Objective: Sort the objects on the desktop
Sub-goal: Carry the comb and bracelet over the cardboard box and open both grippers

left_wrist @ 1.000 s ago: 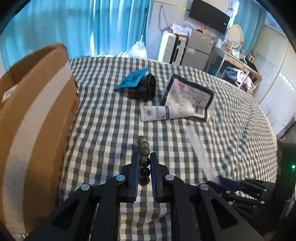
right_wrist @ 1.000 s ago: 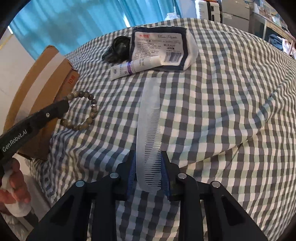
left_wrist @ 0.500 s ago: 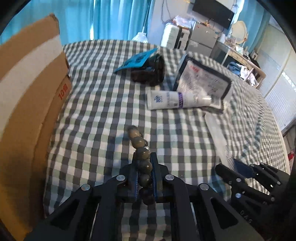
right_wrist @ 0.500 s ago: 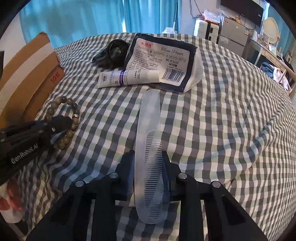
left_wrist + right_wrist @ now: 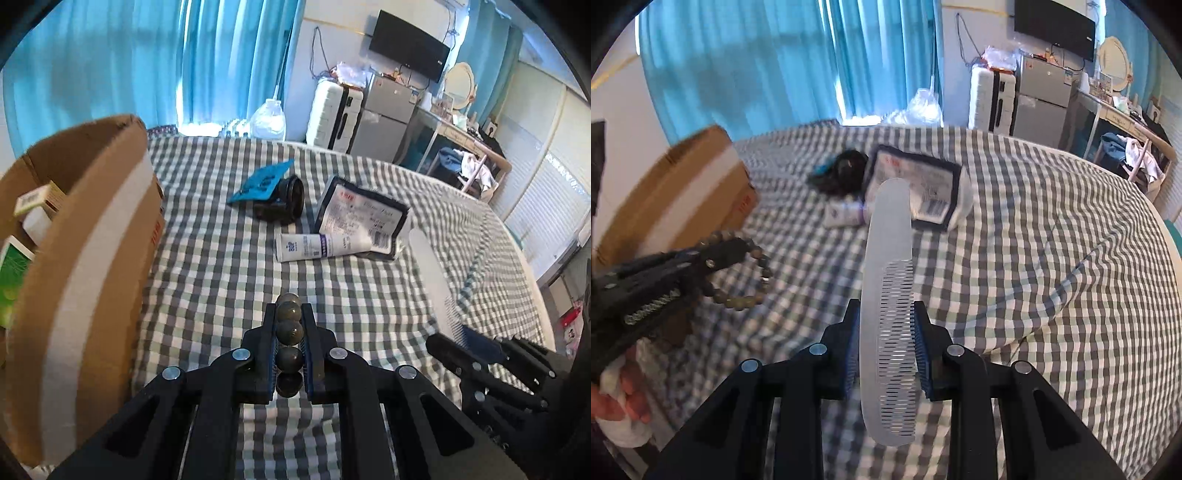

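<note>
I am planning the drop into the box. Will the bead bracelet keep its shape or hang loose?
Probably loose: the bead bracelet droops from the left gripper, pinched at one side only. Its round beads may roll or slide, though the string likely limits that.

Cardboard box (image 5: 85,266) walls the left; checkered cloth (image 5: 221,266) lies open beside it.

Tube (image 5: 321,246) before pouch (image 5: 360,218), box (image 5: 79,258) far left.
</note>
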`<action>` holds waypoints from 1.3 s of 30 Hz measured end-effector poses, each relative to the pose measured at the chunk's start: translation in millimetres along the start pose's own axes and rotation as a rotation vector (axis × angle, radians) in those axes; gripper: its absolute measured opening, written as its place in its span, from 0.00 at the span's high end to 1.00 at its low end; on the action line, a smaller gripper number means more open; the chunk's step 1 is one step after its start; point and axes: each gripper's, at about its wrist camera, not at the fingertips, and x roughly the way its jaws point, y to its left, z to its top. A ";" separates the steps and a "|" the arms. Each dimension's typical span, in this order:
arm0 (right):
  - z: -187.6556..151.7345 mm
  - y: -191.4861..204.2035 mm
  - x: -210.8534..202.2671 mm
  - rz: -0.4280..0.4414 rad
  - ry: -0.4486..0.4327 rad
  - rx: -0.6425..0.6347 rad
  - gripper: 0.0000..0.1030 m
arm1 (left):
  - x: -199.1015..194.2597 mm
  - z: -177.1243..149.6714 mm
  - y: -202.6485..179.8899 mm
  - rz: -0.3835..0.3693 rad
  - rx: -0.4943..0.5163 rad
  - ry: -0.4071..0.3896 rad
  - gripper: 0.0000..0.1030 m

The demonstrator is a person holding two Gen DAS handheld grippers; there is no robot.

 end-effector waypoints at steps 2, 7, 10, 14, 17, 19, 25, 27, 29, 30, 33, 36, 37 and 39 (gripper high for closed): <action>-0.3 4.2 -14.8 0.007 -0.020 0.006 0.75 | -13.6 1.4 -0.8 -0.007 -0.002 -0.017 0.89; -1.3 11.0 -48.6 0.028 -0.060 0.028 0.75 | -45.9 3.4 -5.9 -0.023 0.010 -0.054 0.89; -3.1 16.0 -62.8 0.037 -0.072 0.034 0.75 | -66.9 3.0 -8.5 -0.032 0.015 -0.076 0.89; -3.4 27.5 -90.0 0.056 -0.108 0.047 0.75 | -92.7 0.8 -12.5 -0.037 0.024 -0.084 0.89; -1.8 38.4 -109.9 0.085 -0.136 0.049 0.75 | -116.3 1.8 -14.5 -0.040 0.036 -0.109 0.89; 0.4 44.9 -123.5 0.101 -0.152 0.049 0.75 | -130.7 2.8 -14.0 -0.046 0.034 -0.124 0.89; 6.3 76.5 -159.0 0.148 -0.210 0.014 0.75 | -171.3 11.7 0.9 -0.080 0.026 -0.176 0.89; 9.5 88.2 -165.6 0.181 -0.221 0.010 0.75 | -181.9 13.3 8.3 -0.085 0.021 -0.179 0.89; 13.6 101.5 -167.1 0.208 -0.216 -0.006 0.75 | -191.9 18.9 18.5 -0.073 0.027 -0.181 0.89; 17.0 110.7 -167.1 0.226 -0.216 -0.018 0.75 | -195.5 21.8 23.3 -0.059 0.034 -0.184 0.89; 29.5 132.7 -159.9 0.294 -0.202 -0.020 0.75 | -209.5 35.0 40.9 0.013 0.076 -0.213 0.89; 40.9 157.9 -151.6 0.312 -0.195 -0.048 0.75 | -217.6 48.2 67.0 0.038 0.075 -0.225 0.89; 46.1 167.5 -147.4 0.318 -0.194 -0.059 0.75 | -217.1 51.6 75.6 0.047 0.073 -0.223 0.89; 55.8 187.1 -135.4 0.342 -0.183 -0.076 0.75 | -213.1 57.8 95.0 0.062 0.058 -0.216 0.89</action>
